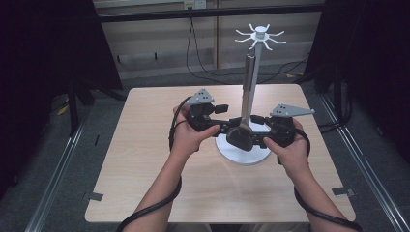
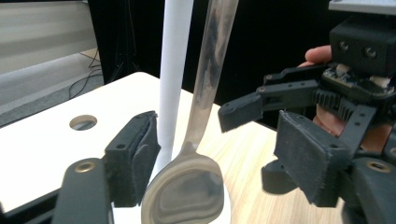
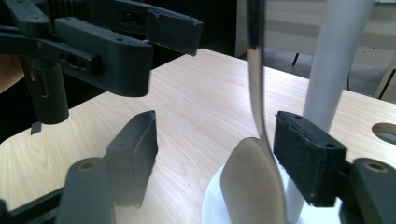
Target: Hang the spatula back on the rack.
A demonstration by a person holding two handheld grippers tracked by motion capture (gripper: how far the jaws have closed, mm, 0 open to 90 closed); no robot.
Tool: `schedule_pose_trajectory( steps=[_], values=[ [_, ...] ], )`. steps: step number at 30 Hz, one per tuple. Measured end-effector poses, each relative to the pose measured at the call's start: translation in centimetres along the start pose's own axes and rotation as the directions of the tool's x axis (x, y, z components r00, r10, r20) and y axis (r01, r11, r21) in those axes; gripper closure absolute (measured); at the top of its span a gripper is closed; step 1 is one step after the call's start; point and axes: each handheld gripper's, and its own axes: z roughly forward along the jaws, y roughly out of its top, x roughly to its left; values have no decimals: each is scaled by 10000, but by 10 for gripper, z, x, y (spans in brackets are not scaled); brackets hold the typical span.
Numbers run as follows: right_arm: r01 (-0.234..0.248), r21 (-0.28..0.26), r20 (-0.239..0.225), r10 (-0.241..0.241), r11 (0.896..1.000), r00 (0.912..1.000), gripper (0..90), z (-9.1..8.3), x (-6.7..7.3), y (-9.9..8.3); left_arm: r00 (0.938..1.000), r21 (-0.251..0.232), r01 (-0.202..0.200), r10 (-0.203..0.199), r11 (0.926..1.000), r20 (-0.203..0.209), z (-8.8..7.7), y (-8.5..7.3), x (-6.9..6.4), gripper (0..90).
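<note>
A pale wood-grain worktop (image 1: pixel 145 159) with rounded corners stands on a grey floor, dark curtains to either side and a light wall behind with black cables trailing down it. On the worktop stands one white rack (image 1: pixel 246 153): a round base, one upright white post and a ring of thin white hooks at the top. That rack is the landmark here. One long, shiny metal spoon (image 1: pixel 247 96) stands upright just beside the post, handle up, with its bowl low over the round base; whether its top hangs from a hook cannot be told. In the left gripper view the spoon's bowl (image 2: pixel 184 193) sits low between that gripper's two black jaws, with the white post (image 2: pixel 173 70) right behind it. In the right gripper view the spoon (image 3: pixel 254 182) shows edge-on in front of the post (image 3: pixel 336 60). There are two grippers, one in each of the person's two hands. The left gripper (image 1: pixel 227 126) reaches to the rack's base from the left, the right gripper (image 1: pixel 255 130) from the right, so the two meet at the spoon's bowl. Both grippers are spread apart: the spoon lies between each pair of pads, and a gap shows on either side of it, so neither clamps it.
</note>
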Motion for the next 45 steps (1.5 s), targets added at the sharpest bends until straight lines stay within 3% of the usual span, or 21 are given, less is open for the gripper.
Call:
schedule_pose_trajectory(
  steps=[7,17,36,45],
  values=[
    [-53,69,150,52,10000,9999,244,-8,-4,-6,9996,32,-143,144,9999,-245,-5,-7,-1,238],
    [-67,107,338,63,9999,9994,233,-15,-8,-17,9976,386,-363,385,9986,-583,-12,-18,1,203],
    [-110,219,345,102,9997,9994,222,-24,-17,-37,9962,466,-19,59,9989,-864,-20,-48,4,190],
    [-9,322,351,-2,9995,9994,217,-25,-17,-48,9953,757,1,72,9971,-962,-24,-66,6,187]
  ],
)
